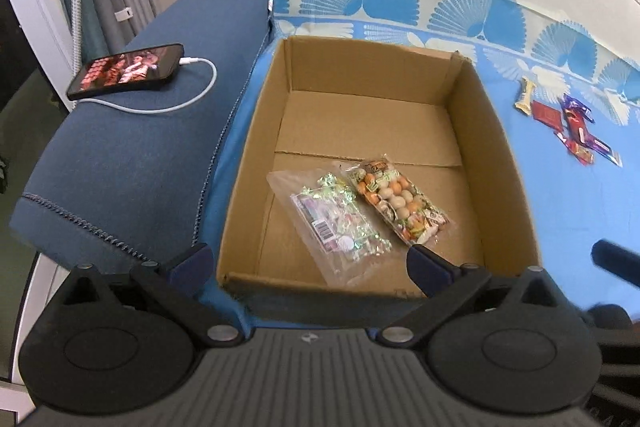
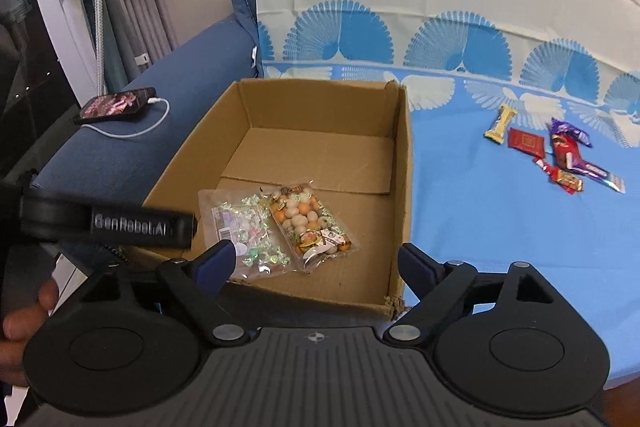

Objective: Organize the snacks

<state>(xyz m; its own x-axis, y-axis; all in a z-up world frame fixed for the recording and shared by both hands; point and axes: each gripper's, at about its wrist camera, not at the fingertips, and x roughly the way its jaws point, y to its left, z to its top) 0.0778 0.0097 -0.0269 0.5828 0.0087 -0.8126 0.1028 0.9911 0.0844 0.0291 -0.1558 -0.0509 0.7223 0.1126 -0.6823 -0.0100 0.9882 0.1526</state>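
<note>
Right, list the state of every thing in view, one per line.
brown cardboard box: open-topped, holding two bags
clear bag of shiny wrapped candies: flat in the box
clear bag of orange and white balls: flat in the box, beside the first
small wrapped snacks: loose on the blue sheet, outside the box
black phone: screen lit, cable plugged
left gripper: open, empty
right gripper: open, empty

We cannot read the small wrappers [image 2: 556,155] on the bed; the other tool [image 1: 616,259] is a blur, cut off at the frame's edge.
</note>
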